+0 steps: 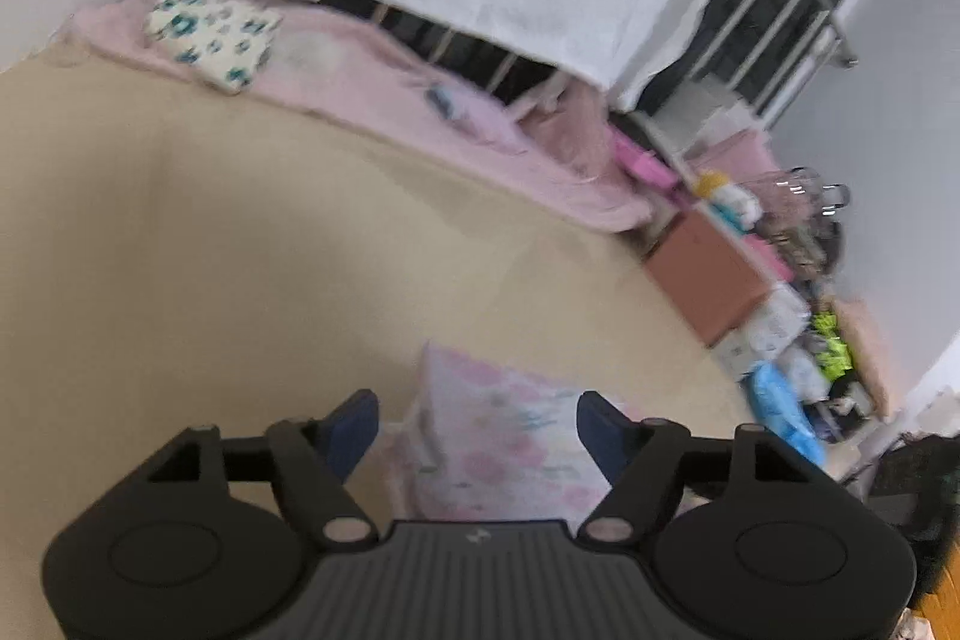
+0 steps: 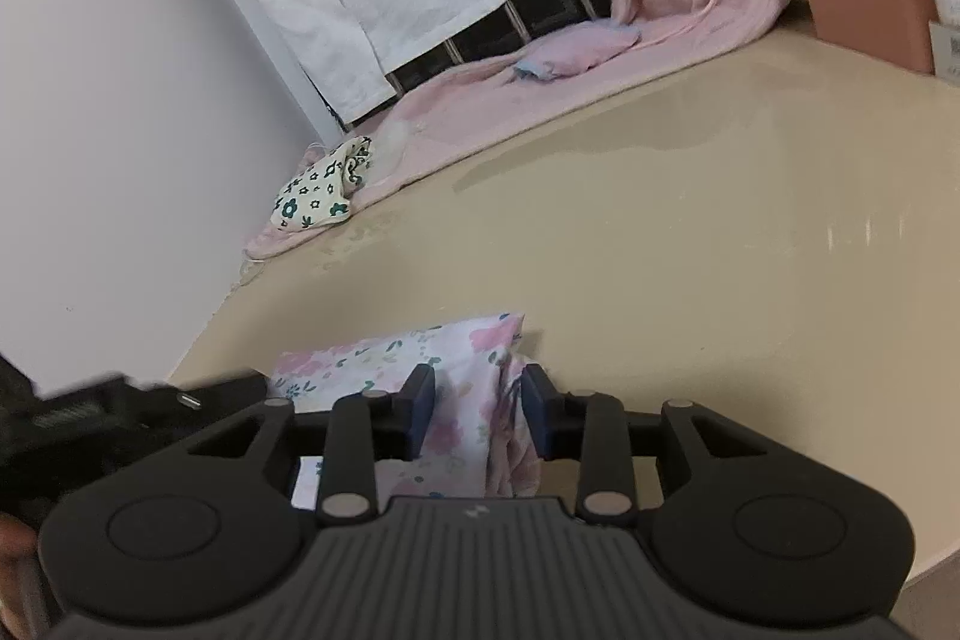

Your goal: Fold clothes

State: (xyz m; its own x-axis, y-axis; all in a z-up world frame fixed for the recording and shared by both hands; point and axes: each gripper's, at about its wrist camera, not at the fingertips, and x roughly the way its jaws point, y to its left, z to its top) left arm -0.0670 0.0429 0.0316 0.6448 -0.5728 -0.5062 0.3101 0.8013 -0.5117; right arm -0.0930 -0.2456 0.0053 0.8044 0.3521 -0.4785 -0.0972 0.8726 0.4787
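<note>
Pink-flowered cloth [image 2: 414, 358], folded small, is lying near the table's [image 2: 660, 250] near left corner. Left gripper [image 1: 477, 427] is hanging wide above it, gripping nothing; right gripper [image 2: 478, 409] is standing narrower astride a raised fold, pads apparently not pinching, likely just releasing.

Left gripper [image 1: 477, 430] fingers are spread wide, right gripper [image 2: 478, 415] fingers are narrowly parted; both angle downward.
</note>
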